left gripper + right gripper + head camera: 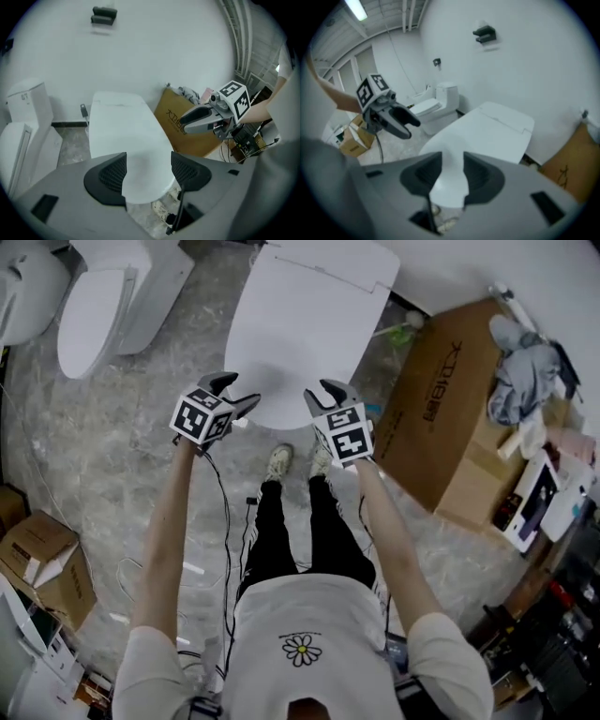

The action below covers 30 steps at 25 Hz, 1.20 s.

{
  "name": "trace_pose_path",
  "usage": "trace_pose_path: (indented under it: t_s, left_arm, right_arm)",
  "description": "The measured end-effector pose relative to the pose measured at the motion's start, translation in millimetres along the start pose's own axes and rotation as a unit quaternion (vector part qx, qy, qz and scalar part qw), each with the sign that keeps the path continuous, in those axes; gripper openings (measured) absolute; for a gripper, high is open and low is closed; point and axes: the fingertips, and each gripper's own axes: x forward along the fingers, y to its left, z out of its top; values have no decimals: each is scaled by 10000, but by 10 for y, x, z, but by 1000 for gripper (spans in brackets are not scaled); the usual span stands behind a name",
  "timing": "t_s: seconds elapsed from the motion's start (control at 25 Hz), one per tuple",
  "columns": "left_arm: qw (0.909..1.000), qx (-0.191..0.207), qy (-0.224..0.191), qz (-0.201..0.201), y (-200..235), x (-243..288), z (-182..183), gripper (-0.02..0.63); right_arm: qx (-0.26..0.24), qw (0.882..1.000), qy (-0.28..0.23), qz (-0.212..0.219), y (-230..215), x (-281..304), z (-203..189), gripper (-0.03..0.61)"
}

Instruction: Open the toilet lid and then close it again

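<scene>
The white toilet lid (309, 324) runs from the tank down to a rounded front edge just ahead of the person's shoes (278, 463). Both grippers hang over that front edge. My left gripper (234, 393) is at the lid's left front and my right gripper (325, 395) at its right front. In the left gripper view the jaws (149, 164) stand well apart, and the lid (126, 131) shows through the gap. The right gripper's jaws (452, 164) stand closer together, with the lid (487, 131) visible behind them. I see no pad pressing on the lid.
A second white toilet (94, 315) stands to the left. A large cardboard box (450, 399) with clothes (525, 371) on top crowds the right side. Smaller boxes (42, 559) sit at the lower left, and cables trail on the marbled floor (122, 446).
</scene>
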Motion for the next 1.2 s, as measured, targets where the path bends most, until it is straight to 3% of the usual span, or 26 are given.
trace_pose_path:
  t_s: [0.12,0.2,0.36,0.56,0.64,0.72,0.8,1.2]
  left_arm:
    - [9952,150,-951,174,-173,-481,912,300]
    - [9845,243,-1698,364,-358,-891,1472,253]
    - [9493,708,-2931,893,-923,-1716,2184,168]
    - [9048,668,-4030,1202,-1746,-2535,2453,99]
    - [8875,695,-4293,1521,-1976,-2760,2384,28]
    - [8747,744,-4402,1884,-2142,-2868,2287,20]
    - [8677,823,-4413,2134,-2276,-2877,2193,20]
    - [8621,797,-4473,2245,-2454,-2928,2145,20]
  right_arm:
    - [-153,9974,-670,-234,-45,-436,759,127]
    - [-154,9914,-1229,-414,-40,-830,1256,92]
    - [-10,9684,-2430,-566,141,-1749,1956,58]
    - [-272,9377,-3370,-805,465,-2737,2196,46]
    - [-543,9290,-3545,-912,653,-2997,2137,44]
    - [-792,9223,-3642,-1018,795,-3179,2037,40]
    - [-958,9180,-3677,-1137,863,-3295,1929,31]
    - [-924,9113,-3868,-1064,914,-3477,1906,31]
